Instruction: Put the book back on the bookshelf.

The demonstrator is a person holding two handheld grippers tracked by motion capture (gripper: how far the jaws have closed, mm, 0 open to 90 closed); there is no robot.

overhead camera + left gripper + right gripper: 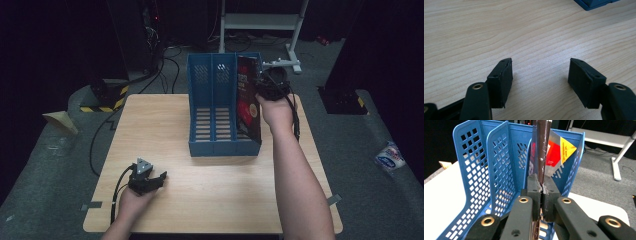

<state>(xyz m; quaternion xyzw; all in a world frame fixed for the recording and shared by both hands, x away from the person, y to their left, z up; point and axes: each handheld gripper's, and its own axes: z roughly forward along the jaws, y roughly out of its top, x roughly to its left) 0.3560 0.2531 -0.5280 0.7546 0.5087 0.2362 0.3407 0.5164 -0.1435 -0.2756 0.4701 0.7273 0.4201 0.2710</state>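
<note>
A blue file rack (215,107) with three slots stands upright at the far middle of the wooden table (165,125). A thin dark book with a red cover (248,100) stands in its rightmost slot. My right gripper (263,87) is shut on the book's upper edge; in the right gripper view the pads (535,187) pinch the dark spine (542,147) between the blue rack walls (499,167). My left gripper (159,178) rests on the table near the front left, open, nothing between its fingers (502,77).
A blue corner of the rack (594,3) shows far off in the left gripper view. Behind the table stand a white frame (260,22), cables and a yellow-black striped base (102,97). A small packet (390,156) lies on the grey floor at right.
</note>
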